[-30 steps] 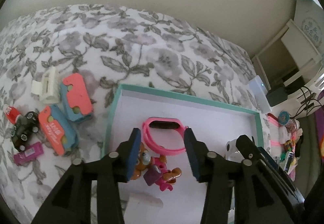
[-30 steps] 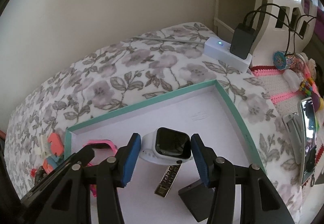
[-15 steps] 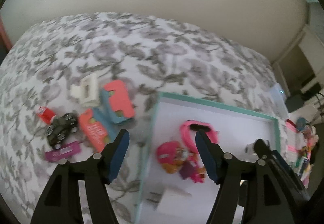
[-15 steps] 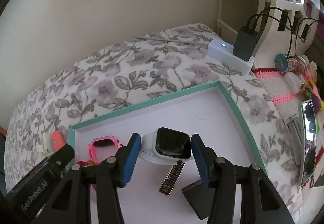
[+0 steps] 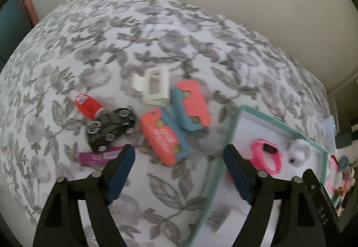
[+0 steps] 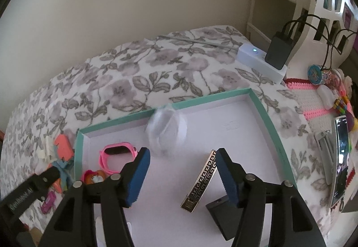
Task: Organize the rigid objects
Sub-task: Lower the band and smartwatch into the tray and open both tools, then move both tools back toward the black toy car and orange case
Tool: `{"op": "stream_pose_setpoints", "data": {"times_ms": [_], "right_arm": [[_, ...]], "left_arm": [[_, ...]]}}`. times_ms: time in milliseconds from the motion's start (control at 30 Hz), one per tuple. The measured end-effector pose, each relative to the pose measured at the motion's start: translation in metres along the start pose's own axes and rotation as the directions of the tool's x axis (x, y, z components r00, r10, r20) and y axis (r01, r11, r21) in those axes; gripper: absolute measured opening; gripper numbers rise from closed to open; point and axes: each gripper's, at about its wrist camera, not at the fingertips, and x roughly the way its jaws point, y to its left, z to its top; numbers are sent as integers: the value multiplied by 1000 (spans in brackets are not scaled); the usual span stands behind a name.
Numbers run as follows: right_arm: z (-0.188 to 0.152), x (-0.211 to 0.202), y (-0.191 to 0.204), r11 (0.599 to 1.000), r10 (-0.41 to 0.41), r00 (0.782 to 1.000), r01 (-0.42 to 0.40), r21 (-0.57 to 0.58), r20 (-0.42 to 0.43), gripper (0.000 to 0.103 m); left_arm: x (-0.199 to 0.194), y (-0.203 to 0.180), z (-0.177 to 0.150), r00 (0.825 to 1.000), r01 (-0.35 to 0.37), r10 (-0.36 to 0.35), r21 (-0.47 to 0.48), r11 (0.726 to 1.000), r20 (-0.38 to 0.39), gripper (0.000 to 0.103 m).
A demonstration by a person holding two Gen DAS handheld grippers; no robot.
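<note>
My left gripper [image 5: 179, 157] hangs over the floral bedspread, left of the teal-rimmed tray [image 5: 223, 157]; its jaws are opening wide with nothing between them. Beyond it lie two coral-and-blue toys [image 5: 192, 106], a white clip [image 5: 154, 86], a black toy car [image 5: 109, 128], a red piece [image 5: 86, 105] and a purple piece [image 5: 98, 156]. My right gripper [image 6: 182, 155] is over the tray [image 6: 264, 108], jaws opening and empty. The white watch [image 6: 166, 130] shows blurred just past its fingertips. A pink watch [image 6: 118, 155], an orange toy [image 6: 94, 176], a gold patterned bar [image 6: 201, 180] and a dark block [image 6: 223, 213] lie in the tray.
A white power strip with a black charger [image 6: 261, 61] sits at the bed's far right corner. A phone [image 6: 340, 157], a metal clip [image 6: 324, 150] and small trinkets lie on a crochet mat to the right. A wall runs behind the bed.
My left gripper swung left out of the tray to above the loose toys and its jaws widened. My right gripper let go of the white watch, which dropped farther into the tray.
</note>
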Motion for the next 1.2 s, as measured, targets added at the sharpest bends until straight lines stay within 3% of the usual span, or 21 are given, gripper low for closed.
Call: {"op": "stream_pose_setpoints", "data": {"times_ms": [133, 367, 600, 733, 967, 1200], "right_arm": [[-5, 6, 9, 999, 9, 1000, -10, -33, -18, 77], [-12, 15, 23, 997, 0, 999, -3, -80, -40, 82], [-13, 14, 27, 996, 3, 999, -6, -92, -33, 102], [-13, 13, 31, 995, 7, 999, -10, -100, -31, 103], [-13, 4, 50, 990, 48, 999, -50, -129, -16, 103], [-10, -19, 89, 969, 160, 987, -152, -193, 27, 103]], "left_arm": [[4, 15, 2, 1000, -16, 16, -41, 999, -14, 89], [9, 25, 3, 999, -25, 23, -62, 998, -29, 90], [12, 31, 6, 999, -21, 18, -81, 996, -37, 90], [12, 43, 11, 999, 1, -6, -118, 993, -40, 90], [6, 69, 26, 1000, -23, 21, -130, 991, -15, 91], [-15, 105, 42, 999, -28, 34, -164, 986, 37, 91]]}}
